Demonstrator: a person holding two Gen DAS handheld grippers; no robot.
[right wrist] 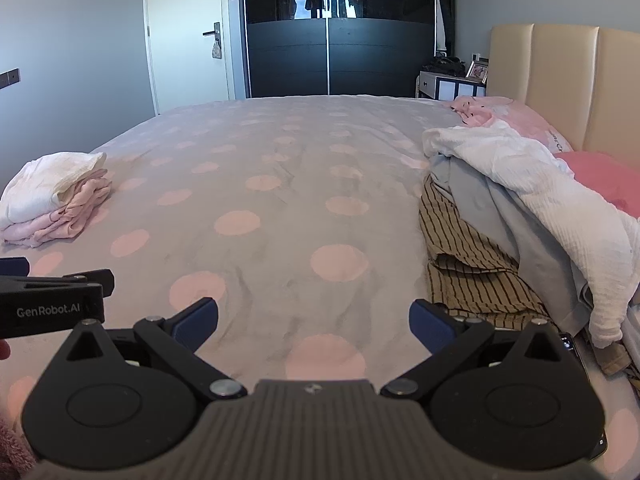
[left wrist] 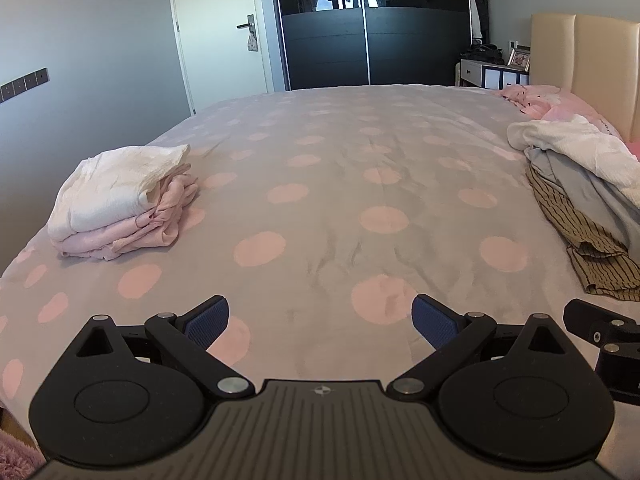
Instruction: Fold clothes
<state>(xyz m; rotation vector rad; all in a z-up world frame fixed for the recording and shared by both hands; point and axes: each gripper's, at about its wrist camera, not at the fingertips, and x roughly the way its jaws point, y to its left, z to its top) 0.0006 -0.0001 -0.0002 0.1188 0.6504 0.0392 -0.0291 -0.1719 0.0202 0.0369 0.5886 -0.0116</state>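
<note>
- Completed portion: a folded stack (left wrist: 120, 200) sits at the far left of the bed (left wrist: 328, 152). It consists of a white garment on top of pink garments, edges roughly aligned.
- Remaining portion: an unfolded pile (right wrist: 520, 216) lies at the right side of the bed, near the headboard (right wrist: 560, 80). A white crinkled garment (right wrist: 540, 184) is draped over a grey garment (right wrist: 484, 204), with a brown striped garment (right wrist: 464, 256) below both. A pink patterned item (right wrist: 476, 114) lies farther back.
- Judgement: the task is partly done; at least three pieces await folding, and the centre of the bed is free as a working surface.
- Left gripper (left wrist: 320, 316): released, jaws spread wide, nothing between the blue pads (left wrist: 208, 320). It hovers over the near edge of the bed, well apart from both piles.
- Right gripper (right wrist: 314, 318): released, jaws spread wide, holding nothing. It hovers just beside the near end of the brown striped garment, without touching it.
- Legible writing: "GenRobot.AI" in light lettering on the black body of the left gripper, seen at the left edge of the right wrist view.
- Partial lettering shows on a pink pillow (right wrist: 532, 124) near the headboard; it is too small to read.
</note>
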